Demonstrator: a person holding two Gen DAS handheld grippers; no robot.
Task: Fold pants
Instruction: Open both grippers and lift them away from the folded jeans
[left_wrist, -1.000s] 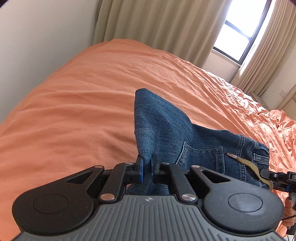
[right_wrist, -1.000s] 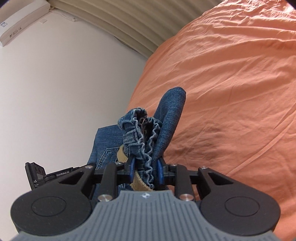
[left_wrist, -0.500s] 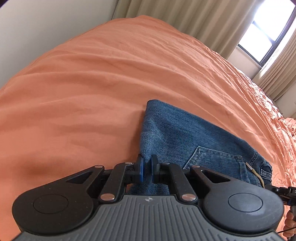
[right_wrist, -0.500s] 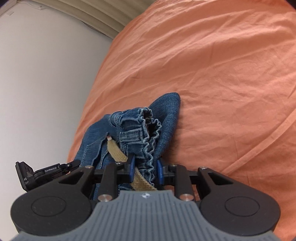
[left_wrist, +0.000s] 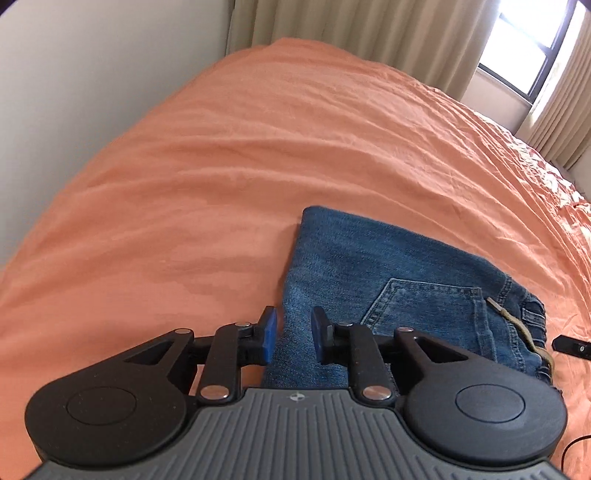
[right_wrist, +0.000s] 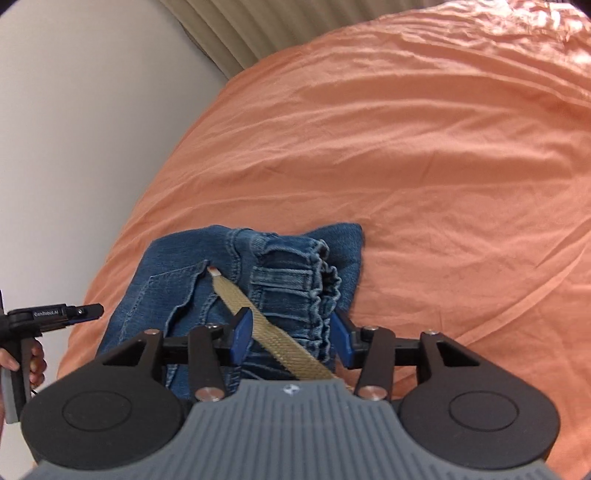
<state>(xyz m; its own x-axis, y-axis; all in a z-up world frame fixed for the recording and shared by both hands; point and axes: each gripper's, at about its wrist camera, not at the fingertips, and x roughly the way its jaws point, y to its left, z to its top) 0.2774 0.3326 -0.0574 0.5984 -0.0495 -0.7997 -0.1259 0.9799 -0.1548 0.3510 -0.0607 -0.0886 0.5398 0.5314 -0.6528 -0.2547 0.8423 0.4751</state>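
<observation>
My left gripper (left_wrist: 293, 334) has just let its jaws open a little; a second ago they were pinched tight on the denim, and now the blue pads stand apart with the edge of the jeans (left_wrist: 373, 273) lying loose between them, not pressed. My right gripper (right_wrist: 291, 334) has opened its jaws wider in the same moment: the gathered waistband (right_wrist: 295, 280) and the tan drawstring (right_wrist: 266, 332) that it was clamping now sit free between the pads, touching neither as far as I can see. Earlier I held the jeans lifted in a peak above the bed; now they lie flat and folded on the orange bedsheet (left_wrist: 221, 177), back pocket (left_wrist: 421, 306) up. Both of my grippers have come lower and tip down toward the cloth, the left one more steeply. In the right wrist view my left hand (right_wrist: 35, 360) shows at the left edge, wrapped round its gripper's handle. Beyond the bed are the pale wall (right_wrist: 74, 129) and beige curtains (left_wrist: 332, 26), with a bright window (left_wrist: 535, 48) off to the right
</observation>
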